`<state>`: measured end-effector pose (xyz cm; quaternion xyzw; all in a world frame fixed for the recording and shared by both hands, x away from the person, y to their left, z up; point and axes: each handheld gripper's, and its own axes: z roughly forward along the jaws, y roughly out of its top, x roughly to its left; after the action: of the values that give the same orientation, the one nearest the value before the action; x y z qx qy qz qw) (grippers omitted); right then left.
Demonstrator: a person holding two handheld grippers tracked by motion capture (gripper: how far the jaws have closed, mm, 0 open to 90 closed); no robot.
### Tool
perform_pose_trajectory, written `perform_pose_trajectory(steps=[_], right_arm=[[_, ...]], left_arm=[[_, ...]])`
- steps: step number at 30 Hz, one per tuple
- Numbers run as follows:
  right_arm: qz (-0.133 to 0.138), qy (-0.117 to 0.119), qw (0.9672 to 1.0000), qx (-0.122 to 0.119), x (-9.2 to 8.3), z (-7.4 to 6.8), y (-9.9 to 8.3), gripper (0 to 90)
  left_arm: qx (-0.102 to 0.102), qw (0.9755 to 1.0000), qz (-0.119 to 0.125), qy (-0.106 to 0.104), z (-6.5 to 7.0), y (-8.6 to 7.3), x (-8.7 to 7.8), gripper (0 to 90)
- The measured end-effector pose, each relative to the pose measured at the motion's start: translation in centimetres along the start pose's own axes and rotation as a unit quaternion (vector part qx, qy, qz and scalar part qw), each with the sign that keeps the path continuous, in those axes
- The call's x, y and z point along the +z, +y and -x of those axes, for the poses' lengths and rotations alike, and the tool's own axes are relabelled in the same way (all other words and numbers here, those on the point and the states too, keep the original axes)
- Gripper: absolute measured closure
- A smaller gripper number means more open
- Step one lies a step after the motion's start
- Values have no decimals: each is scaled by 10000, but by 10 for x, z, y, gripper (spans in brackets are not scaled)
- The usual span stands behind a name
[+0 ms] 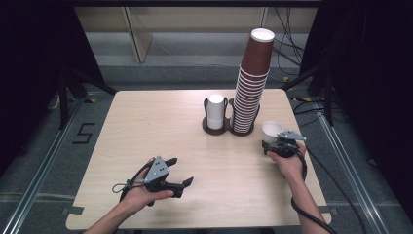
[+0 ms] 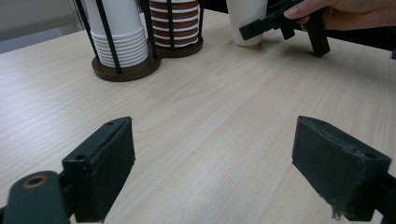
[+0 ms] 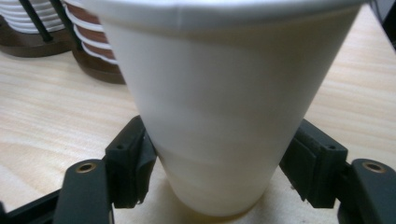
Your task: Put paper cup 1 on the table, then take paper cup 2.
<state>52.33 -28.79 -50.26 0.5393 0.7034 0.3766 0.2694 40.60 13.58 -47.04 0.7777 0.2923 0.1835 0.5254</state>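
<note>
Evidently, a single white cup (image 1: 272, 129) is stood upright on the counter (image 1: 160, 126) beside the brown cup stack (image 1: 251, 87), bracketed by the right claw (image 1: 278, 142); whether its jaws press cannot be told. The left claw (image 1: 179, 171) is held spread and empty, probably in reserve.

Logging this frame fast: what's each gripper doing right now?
Left gripper: open, holding nothing, above bare table.
Right gripper: jaws around the white cup standing on the table; whether they grip it cannot be told.
</note>
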Motion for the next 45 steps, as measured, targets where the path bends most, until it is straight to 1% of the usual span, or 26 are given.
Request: perform_pose_trajectory(steps=[1, 2, 3, 4, 7, 10, 11, 14, 15, 16, 17, 21, 24, 25, 26, 29, 30, 33, 34, 35, 38, 40, 42, 43, 44, 45], right_arm=[[-63, 27, 10000, 23, 0, 0, -1, 239], [-63, 27, 10000, 23, 0, 0, -1, 239], [0, 16, 10000, -87, 0, 2, -1, 210], [-84, -11, 9999, -75, -1, 2, 0, 176], [-91, -84, 9999, -93, -3, 3, -1, 106], [-130, -1, 9999, -26, -8, 2, -1, 65], [-73, -11, 10000, -3, -9, 1, -2, 49], [-114, -26, 9999, -83, -13, 1, -4, 24], [-88, 15, 10000, 19, -16, -1, -6, 15], [-108, 7, 9999, 22, -19, -1, -7, 8], [-22, 4, 10000, 7, -21, -1, -9, 5], [-13, -41, 10000, -44, -30, -4, -16, 5], [164, -14, 9998, -59, -35, -6, -19, 5], [114, -43, 9999, 121, -39, -10, -19, 5], [191, -15, 9998, -46, -40, -7, -18, 5], [288, 34, 9995, -96, -48, -10, -17, 5], [271, 19, 9996, -69, -53, -11, -16, 5], [431, 36, 9989, -163, -65, -14, -14, 5], [473, 36, 9989, 39, -71, -18, -13, 5], [541, 57, 9984, -148, -74, -16, -10, 5], [676, 53, 9974, -233, -83, -19, -3, 5], [825, 147, 9962, -229, -88, -22, 4, 5], [894, 96, 9952, -380, -90, -24, 10, 5], [995, 111, 9938, -481, -92, -25, 15, 5], [1005, 146, 9942, -365, -94, -28, 18, 5], [1039, 204, 9936, -392, -96, -29, 22, 5]], left_arm=[[7, 10000, 11, -18, 0, 0, 0, 128], [2, 10000, 16, -18, 0, 0, 1, 128], [-7, 10000, 45, -34, 1, -1, 2, 127], [-22, 10000, 46, -51, 1, -1, 2, 127], [-17, 10000, 47, -49, 0, -2, 2, 127], [-25, 10000, 20, -9, 0, -1, 2, 126], [-55, 9999, 92, -31, -1, -1, 3, 125], [-94, 9998, 140, -62, -1, 1, 3, 122], [-100, 9998, 165, -68, -1, 1, 3, 120], [-103, 9998, 177, -75, -2, 2, 4, 119], [-119, 9997, 205, -75, -2, 3, 4, 118], [-147, 9994, 293, -76, -4, 5, 6, 114], [-214, 9990, 379, -85, -5, 5, 8, 114], [-221, 9992, 330, -43, -5, 5, 7, 114], [-228, 9992, 319, -29, -5, 5, 7, 114], [-217, 9990, 382, -61, -5, 4, 7, 113], [-199, 9992, 345, -20, -4, 5, 6, 112], [-194, 9990, 400, -17, -4, 7, 4, 111], [-207, 9987, 463, -51, -4, 7, 5, 110], [-188, 9990, 416, -24, -4, 7, 4, 108], [-149, 9989, 449, -1, -7, 10, 6, 105], [-183, 9986, 505, 6, -8, 14, 8, 101], [-159, 9984, 535, -12, -9, 19, 13, 97], [-171, 9981, 591, -36, -8, 22, 17, 95], [-142, 9980, 608, -46, -8, 26, 20, 92], [-124, 9980, 617, -38, -7, 29, 23, 91]])
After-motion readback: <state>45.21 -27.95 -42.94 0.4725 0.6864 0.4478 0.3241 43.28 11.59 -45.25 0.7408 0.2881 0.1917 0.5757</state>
